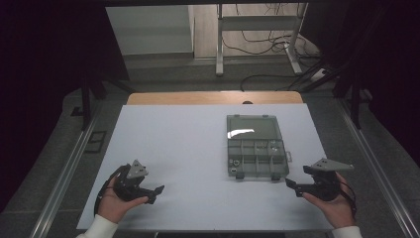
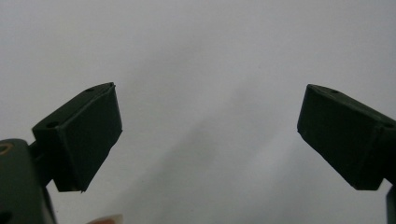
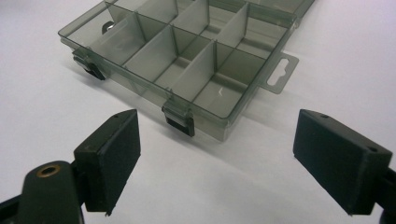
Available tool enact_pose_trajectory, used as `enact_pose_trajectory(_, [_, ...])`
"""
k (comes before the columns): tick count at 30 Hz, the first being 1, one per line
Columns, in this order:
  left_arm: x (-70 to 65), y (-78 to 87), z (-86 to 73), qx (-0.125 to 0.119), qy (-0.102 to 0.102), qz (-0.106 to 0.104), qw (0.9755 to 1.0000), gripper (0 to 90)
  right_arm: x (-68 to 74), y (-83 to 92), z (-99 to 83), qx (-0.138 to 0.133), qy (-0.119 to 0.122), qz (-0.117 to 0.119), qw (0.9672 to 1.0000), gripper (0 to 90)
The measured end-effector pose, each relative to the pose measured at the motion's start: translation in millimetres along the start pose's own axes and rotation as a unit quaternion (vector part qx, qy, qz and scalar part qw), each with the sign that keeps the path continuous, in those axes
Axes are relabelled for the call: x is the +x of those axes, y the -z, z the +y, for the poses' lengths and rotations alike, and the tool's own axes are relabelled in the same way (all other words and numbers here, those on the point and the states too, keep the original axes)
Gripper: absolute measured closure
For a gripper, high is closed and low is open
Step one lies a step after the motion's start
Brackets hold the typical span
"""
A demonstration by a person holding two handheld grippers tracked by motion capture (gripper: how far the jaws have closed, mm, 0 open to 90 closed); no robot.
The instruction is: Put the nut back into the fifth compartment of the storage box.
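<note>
Left gripper at the near left of the white table, held in the left hand, jaws spread wide, nothing between them, bare table surface ahead. Clear grey compartment box right of centre, lid open and laid back, two dark latches on its near edge. Right gripper in the right hand, just beside the box's near right corner, jaws wide apart, empty.
</note>
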State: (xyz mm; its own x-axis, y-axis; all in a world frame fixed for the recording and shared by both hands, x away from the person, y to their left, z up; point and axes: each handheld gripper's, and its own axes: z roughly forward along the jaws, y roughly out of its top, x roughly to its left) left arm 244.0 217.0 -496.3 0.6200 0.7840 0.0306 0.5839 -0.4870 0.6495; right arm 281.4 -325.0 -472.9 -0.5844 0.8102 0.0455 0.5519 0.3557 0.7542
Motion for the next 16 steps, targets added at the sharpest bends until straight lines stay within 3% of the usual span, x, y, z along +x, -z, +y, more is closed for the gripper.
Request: enact_pose_trajectory(16, [-1.9, -0.9, 1.0, -0.001, -0.002, 0.004, 1.0000, 6.8, 1.1, -3.4, -1.3, -0.001, 0.010, 0.004, 0.9999, 13.6])
